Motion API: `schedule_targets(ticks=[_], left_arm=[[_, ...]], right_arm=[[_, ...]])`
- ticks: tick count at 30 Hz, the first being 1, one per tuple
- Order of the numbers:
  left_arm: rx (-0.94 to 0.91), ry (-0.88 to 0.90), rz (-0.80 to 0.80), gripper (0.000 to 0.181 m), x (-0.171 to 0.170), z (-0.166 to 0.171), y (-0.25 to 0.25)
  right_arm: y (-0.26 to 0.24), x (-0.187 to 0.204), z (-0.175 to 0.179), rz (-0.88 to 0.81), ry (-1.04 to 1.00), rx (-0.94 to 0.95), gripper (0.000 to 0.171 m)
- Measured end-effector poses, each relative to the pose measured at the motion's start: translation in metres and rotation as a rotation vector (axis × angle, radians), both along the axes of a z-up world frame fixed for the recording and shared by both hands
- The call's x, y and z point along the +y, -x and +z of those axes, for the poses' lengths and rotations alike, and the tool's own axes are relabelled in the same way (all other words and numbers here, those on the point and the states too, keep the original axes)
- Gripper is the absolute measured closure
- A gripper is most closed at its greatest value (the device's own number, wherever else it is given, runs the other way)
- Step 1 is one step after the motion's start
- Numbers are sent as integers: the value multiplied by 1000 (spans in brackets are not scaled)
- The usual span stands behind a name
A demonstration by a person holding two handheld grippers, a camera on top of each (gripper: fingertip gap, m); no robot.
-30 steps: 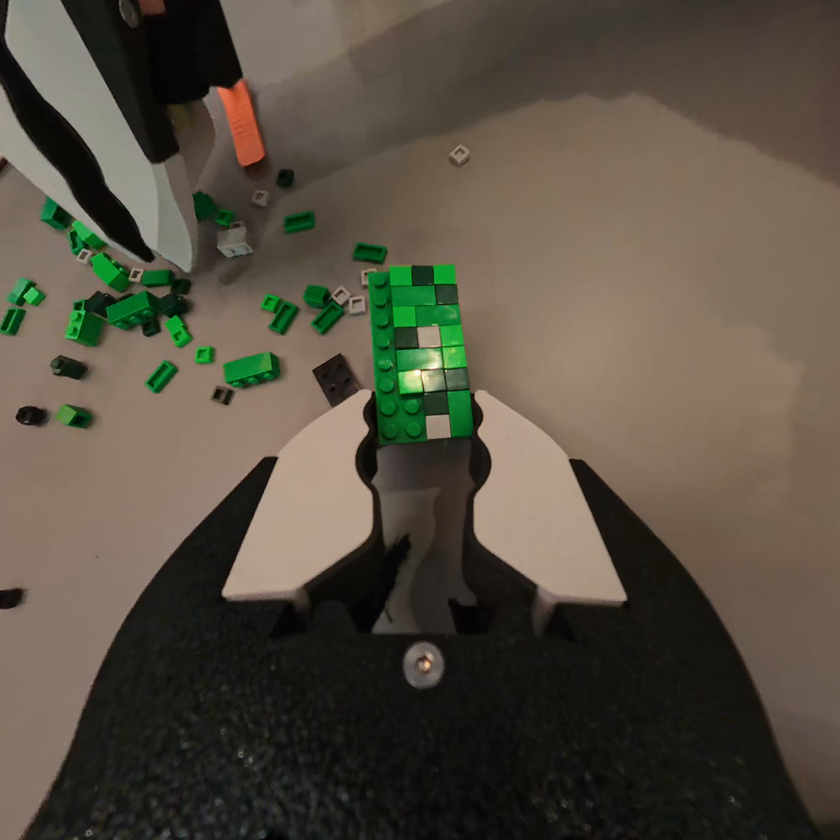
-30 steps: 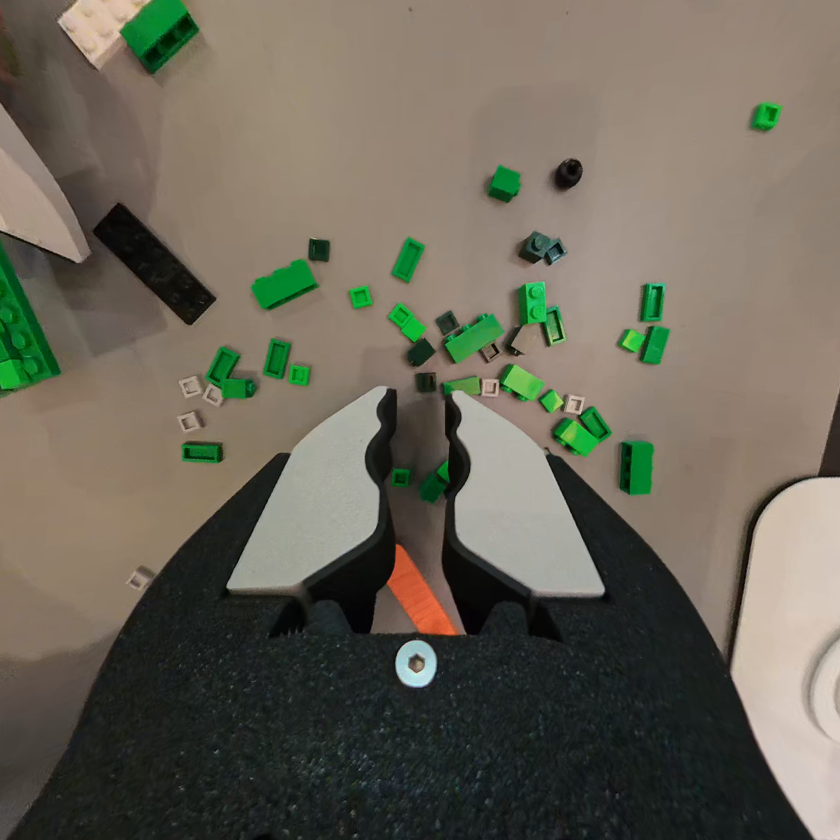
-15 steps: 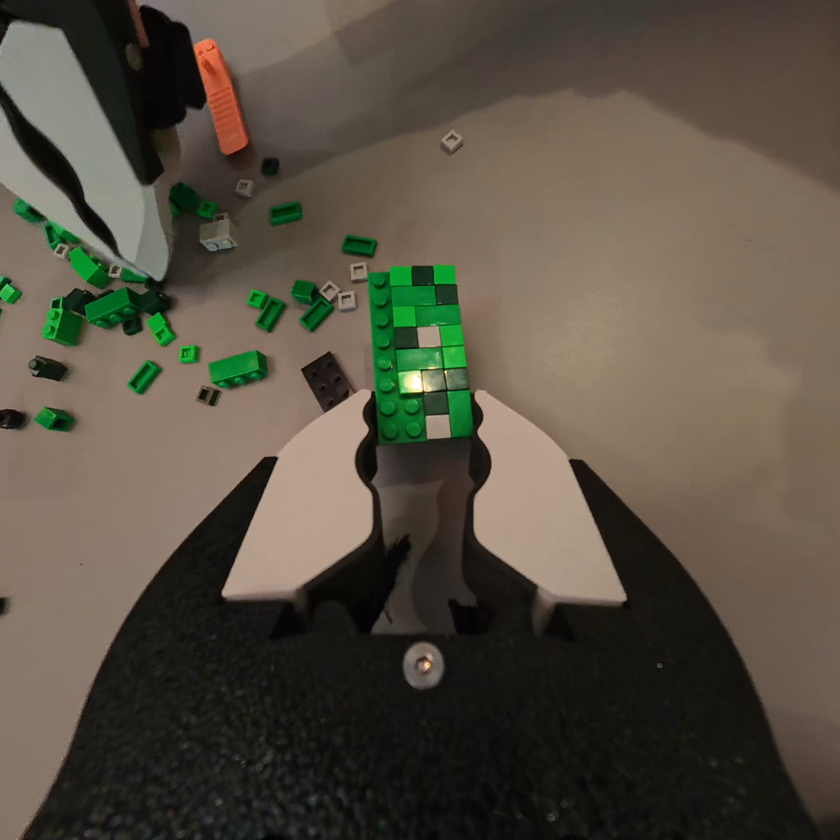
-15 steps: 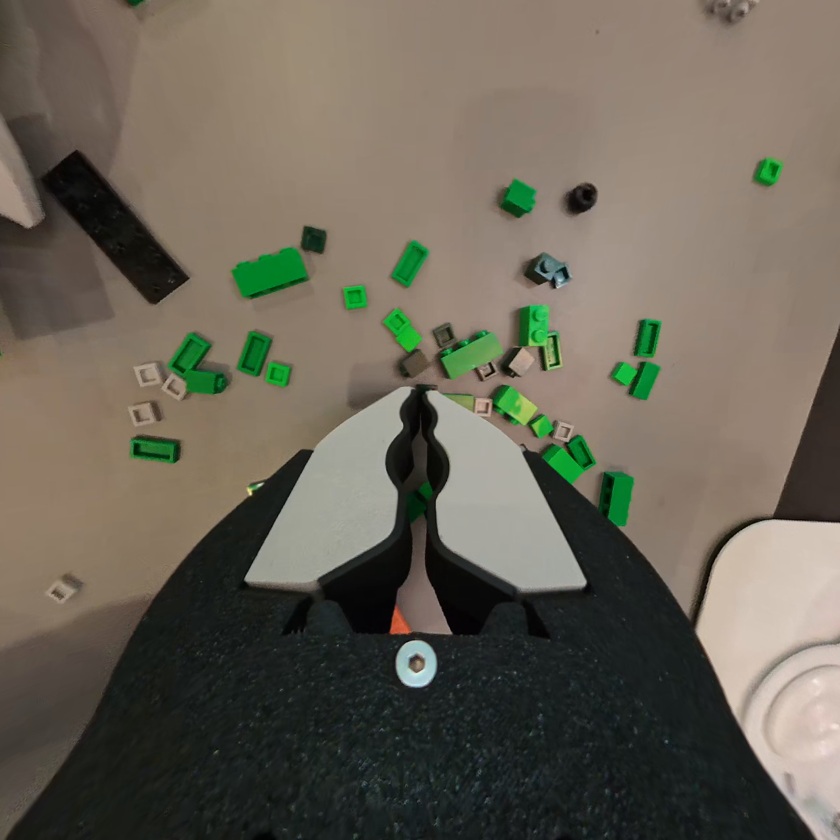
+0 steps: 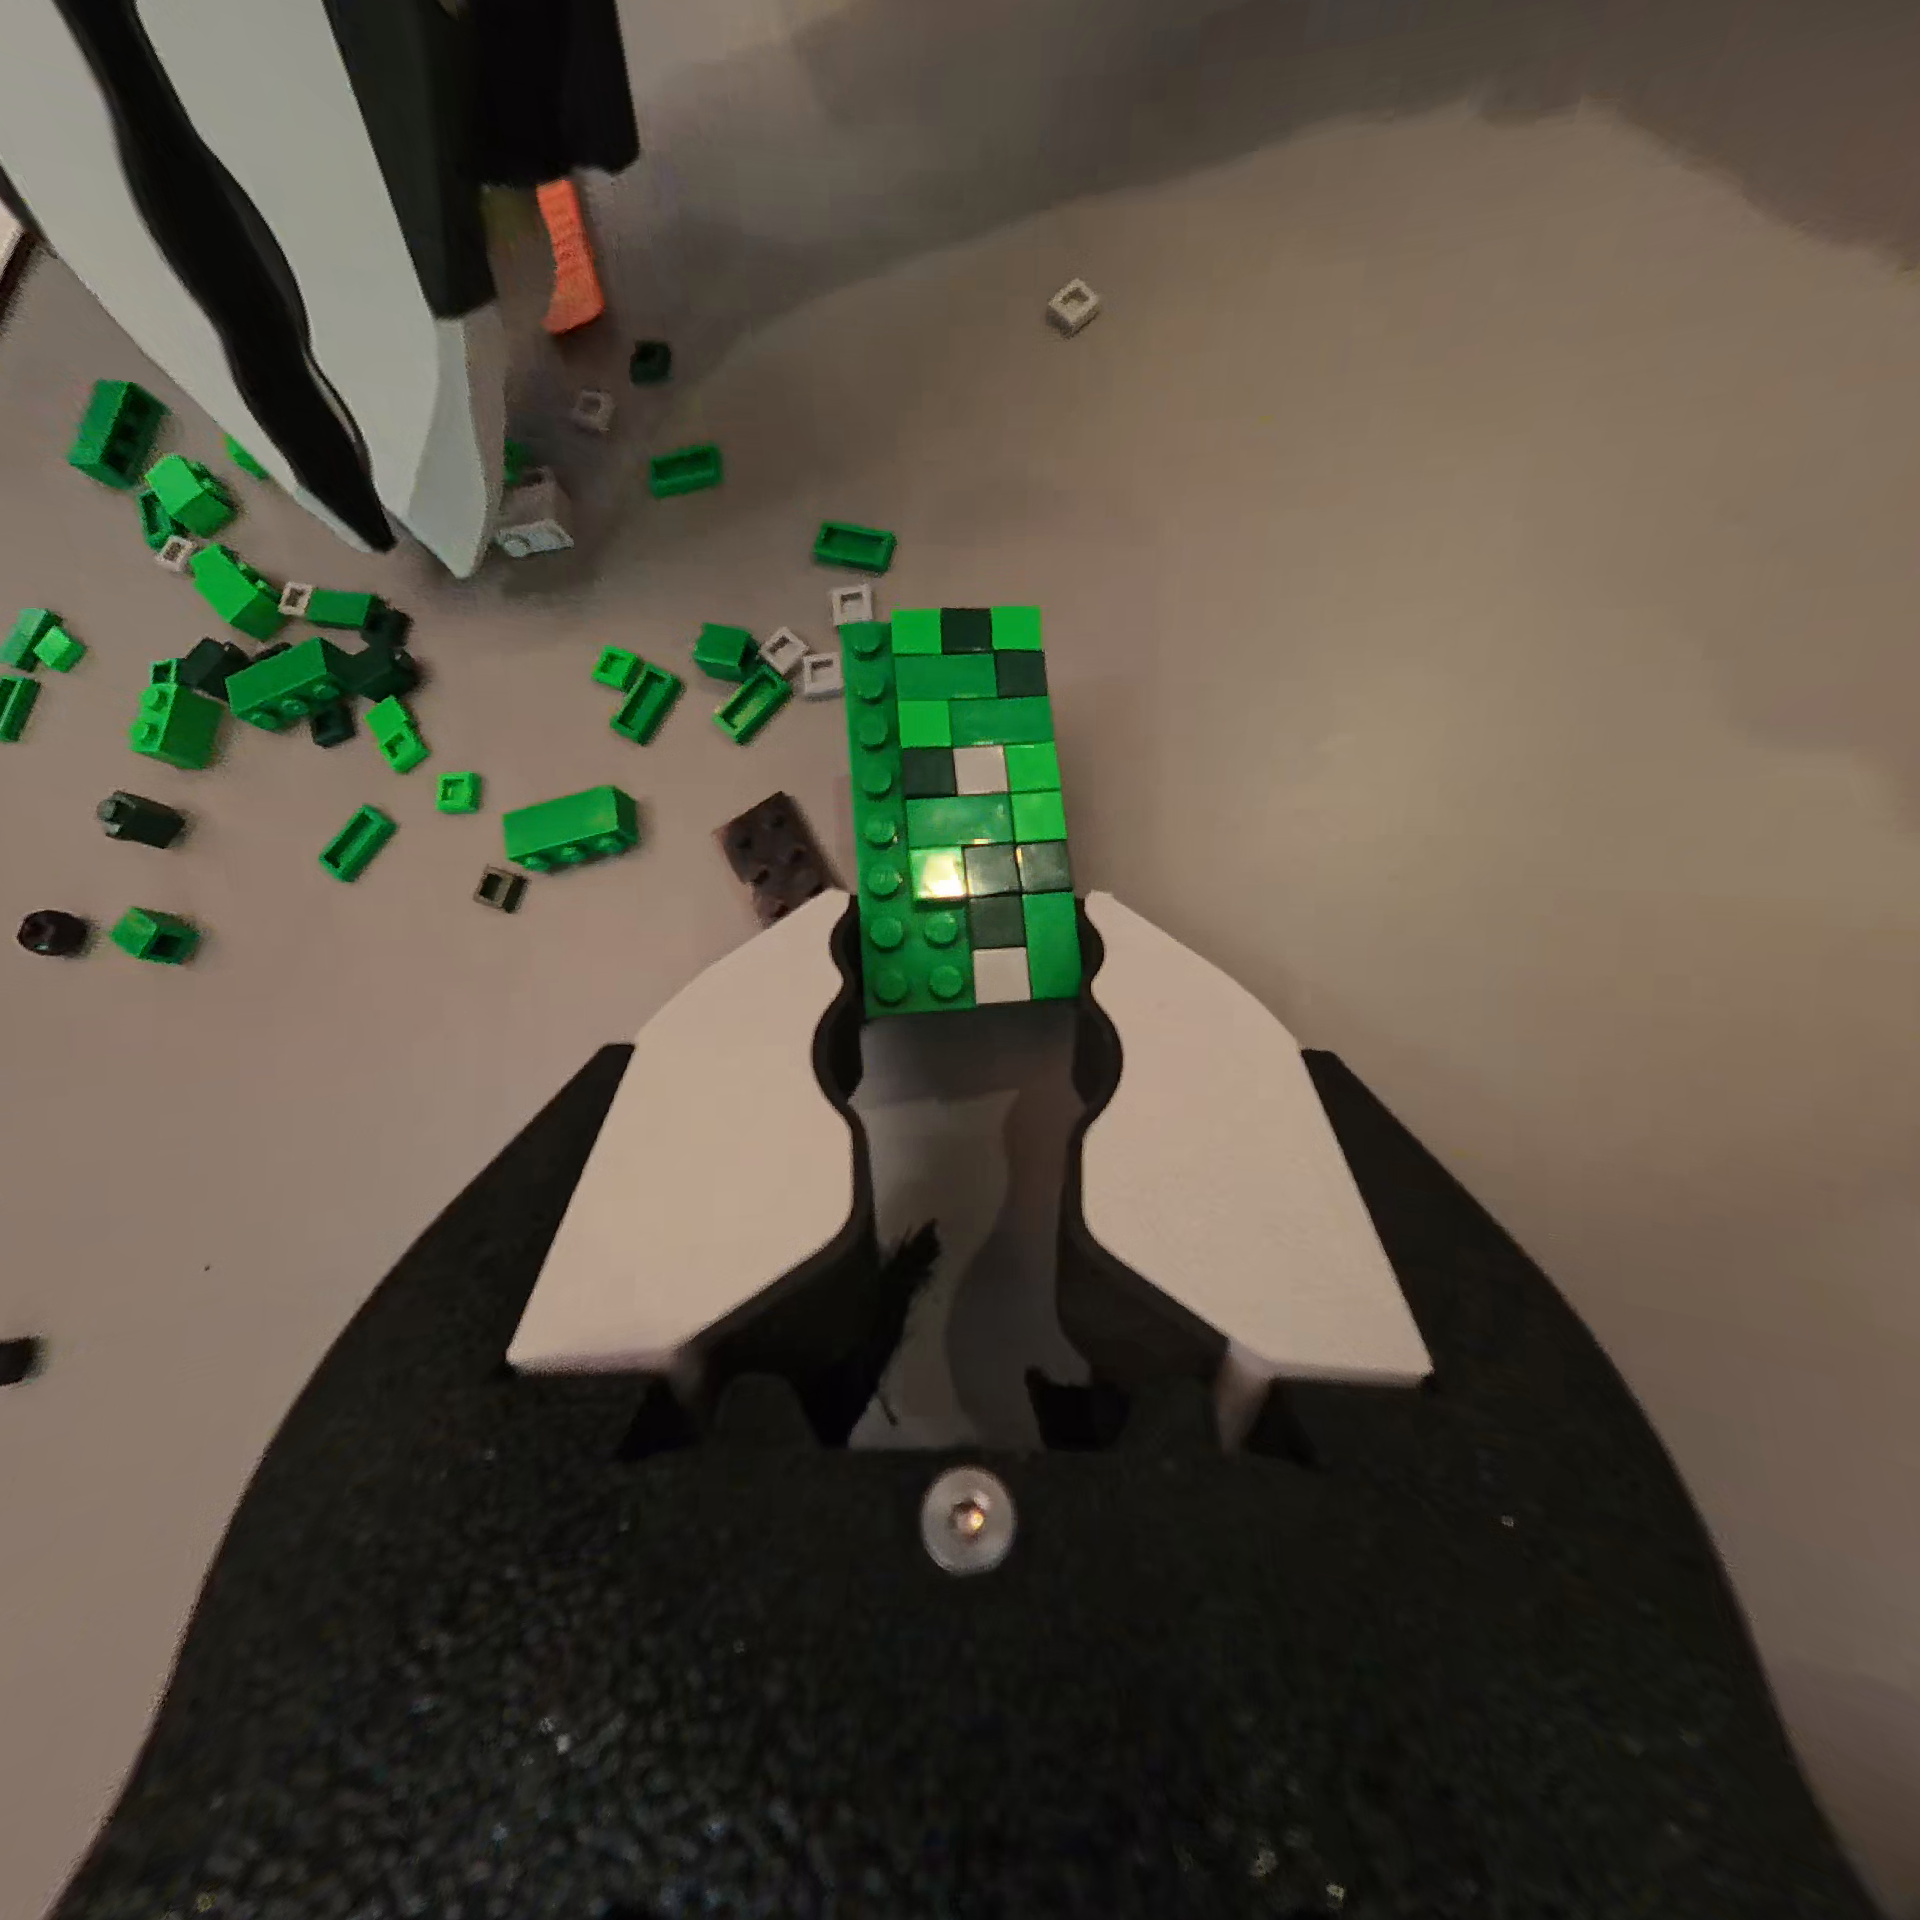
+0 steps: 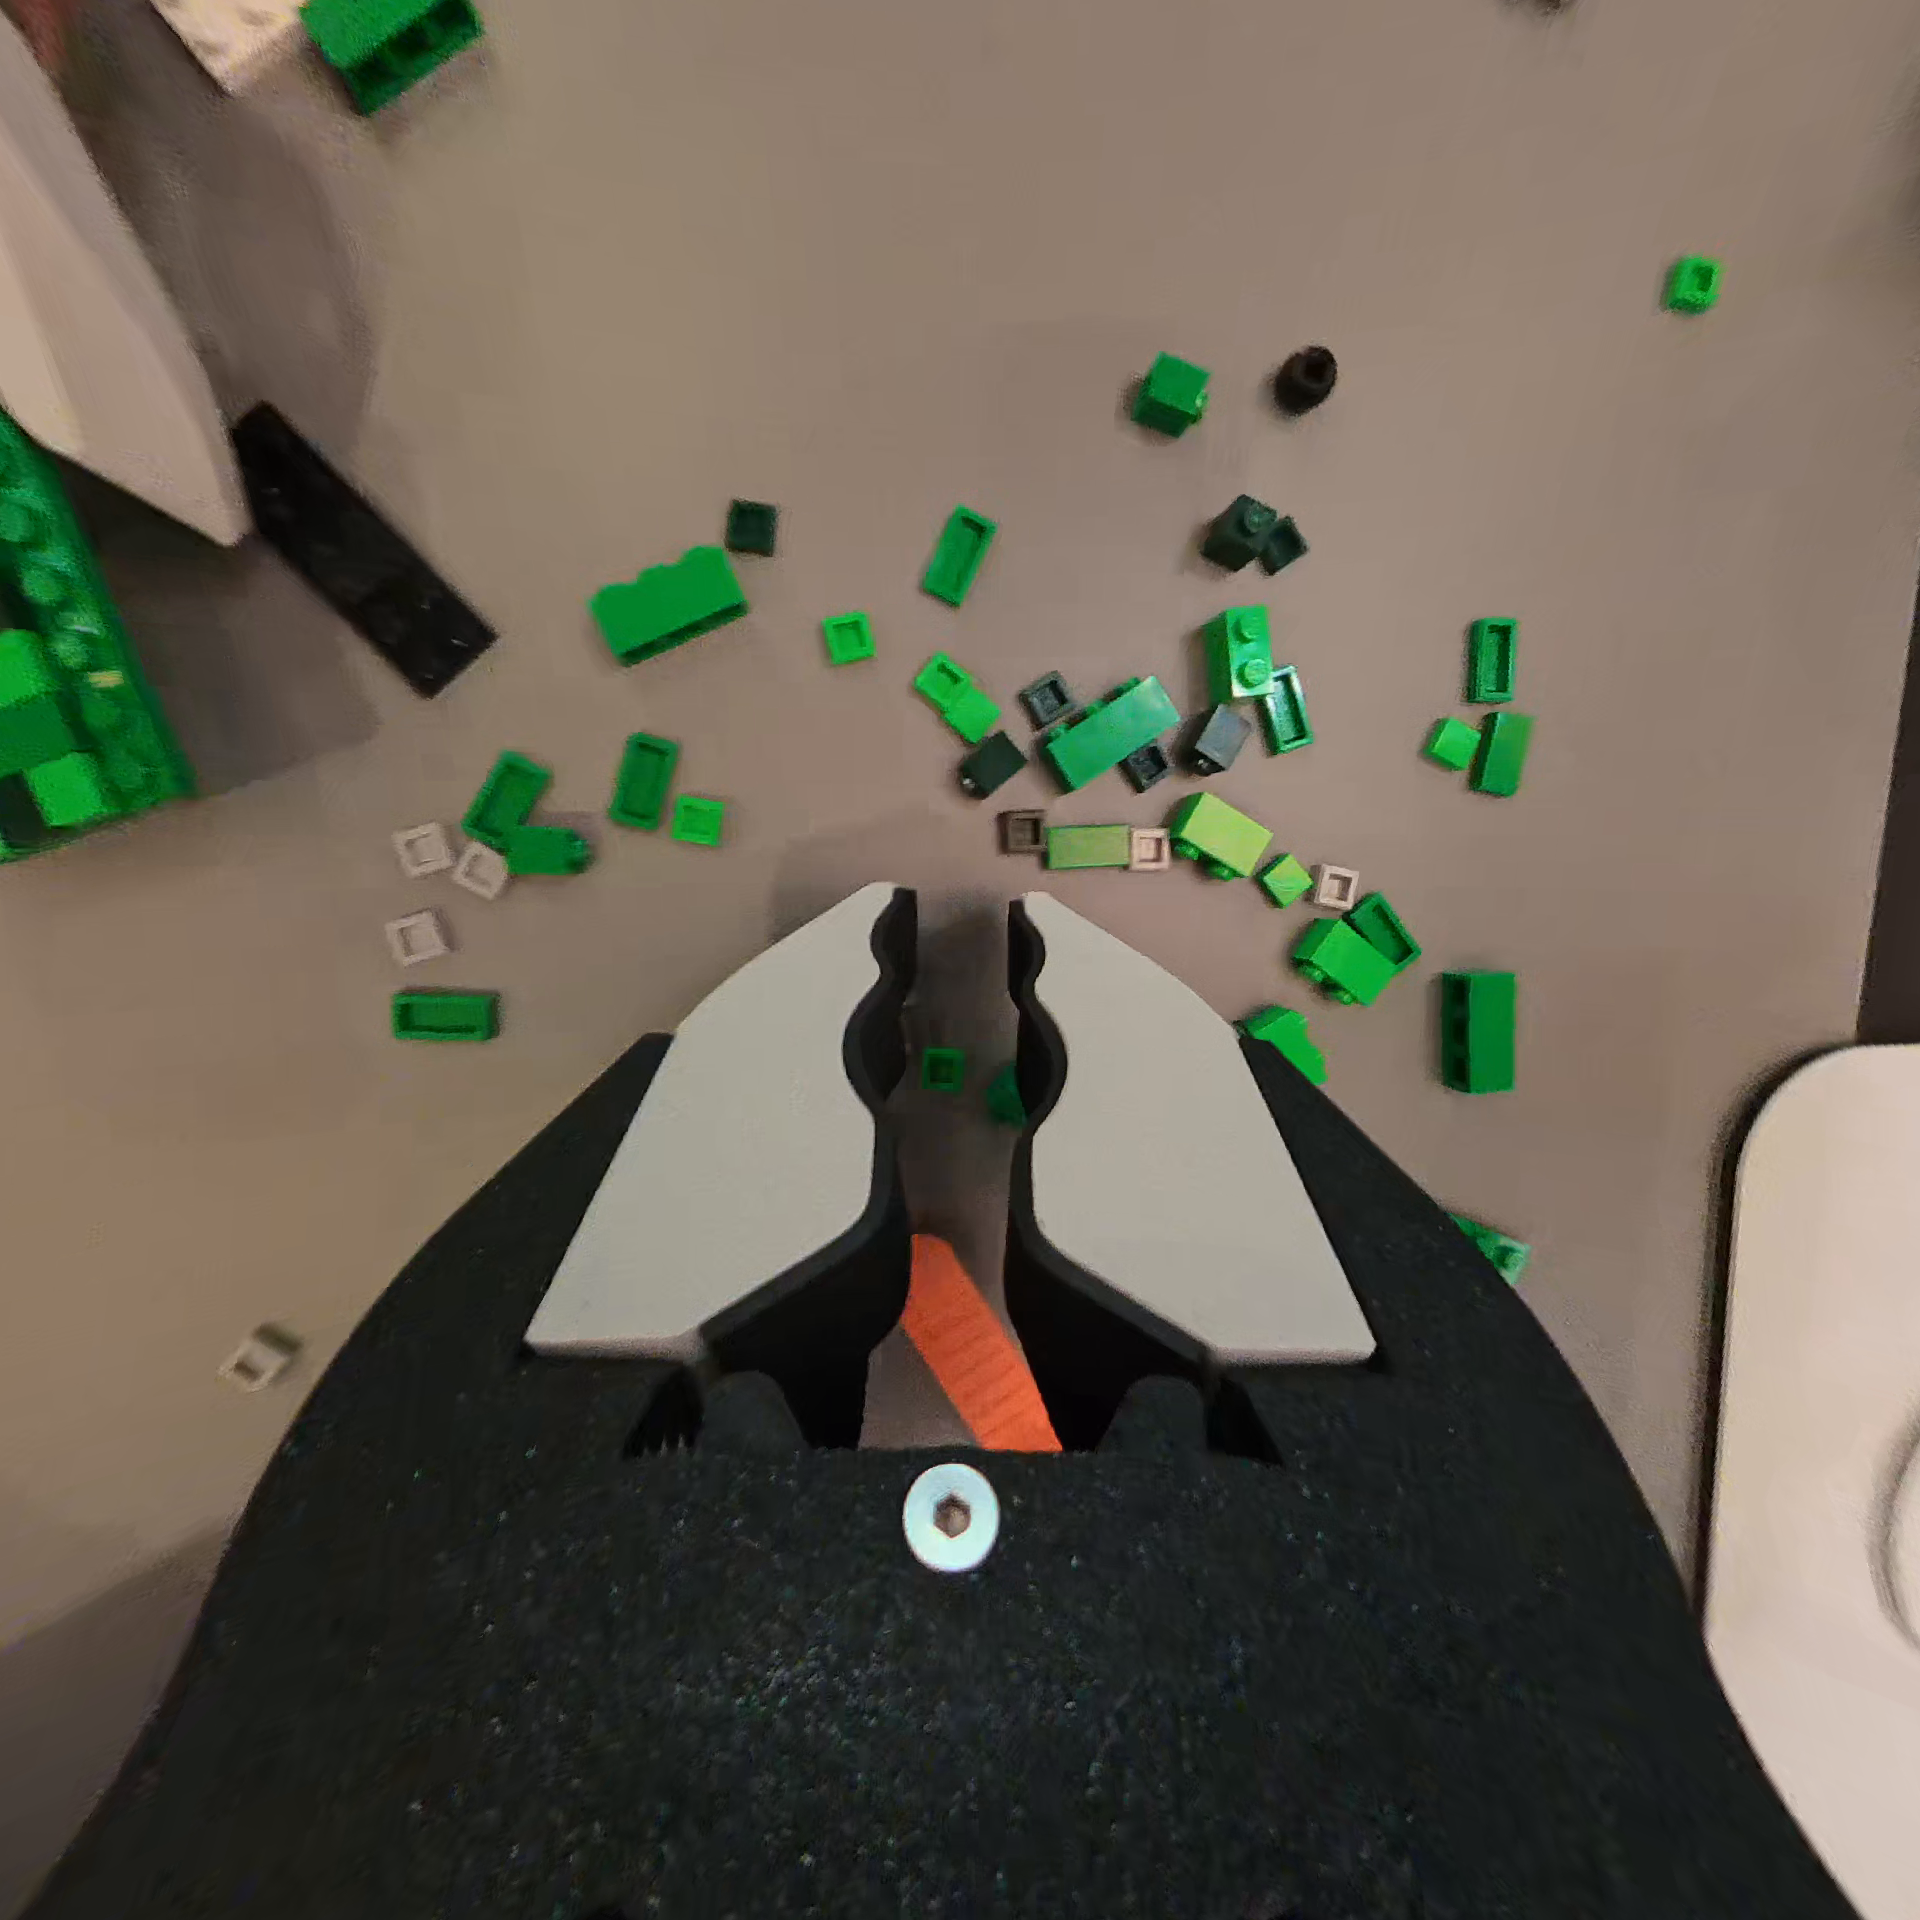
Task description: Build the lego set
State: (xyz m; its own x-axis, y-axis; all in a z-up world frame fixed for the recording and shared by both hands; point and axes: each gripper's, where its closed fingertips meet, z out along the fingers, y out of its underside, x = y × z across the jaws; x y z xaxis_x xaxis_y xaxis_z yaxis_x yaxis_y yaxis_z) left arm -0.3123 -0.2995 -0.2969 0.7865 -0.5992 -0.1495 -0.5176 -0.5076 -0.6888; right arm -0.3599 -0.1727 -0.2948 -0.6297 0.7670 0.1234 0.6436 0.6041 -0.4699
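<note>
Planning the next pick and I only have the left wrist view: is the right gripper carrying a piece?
Observer: No. The right gripper is open, with nothing between its fingertips.
Operator: Any single tile close to it?
Observer: A small green tile lies on the table, seen in the gap between its fingers.
Operator: How long is the black plate beside the green tiled panel in my left gripper?
Observer: It is a long narrow strip lying flat on the table.
</note>
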Motion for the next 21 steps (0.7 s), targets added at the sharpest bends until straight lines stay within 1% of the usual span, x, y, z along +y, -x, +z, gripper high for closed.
schedule_targets(ticks=[3,8,13,14,16,21], left_arm=[[-3,-2,4,144,0,1,1],[4,-3,-9,144,0,2,-2],[14,-1,-19,144,-1,1,-5],[14,-1,-21,144,-1,1,-6],[15,0,-23,144,-2,1,-6],[21,-8,-7,144,-1,2,-3]], right_arm=[[5,2,-8,-16,32,-24,155],[14,0,-8,-26,93,8,155],[20,1,-8,-22,110,19,154],[19,1,-8,-15,109,17,154],[20,2,-9,4,82,28,163],[16,-4,-7,77,39,68,163]])
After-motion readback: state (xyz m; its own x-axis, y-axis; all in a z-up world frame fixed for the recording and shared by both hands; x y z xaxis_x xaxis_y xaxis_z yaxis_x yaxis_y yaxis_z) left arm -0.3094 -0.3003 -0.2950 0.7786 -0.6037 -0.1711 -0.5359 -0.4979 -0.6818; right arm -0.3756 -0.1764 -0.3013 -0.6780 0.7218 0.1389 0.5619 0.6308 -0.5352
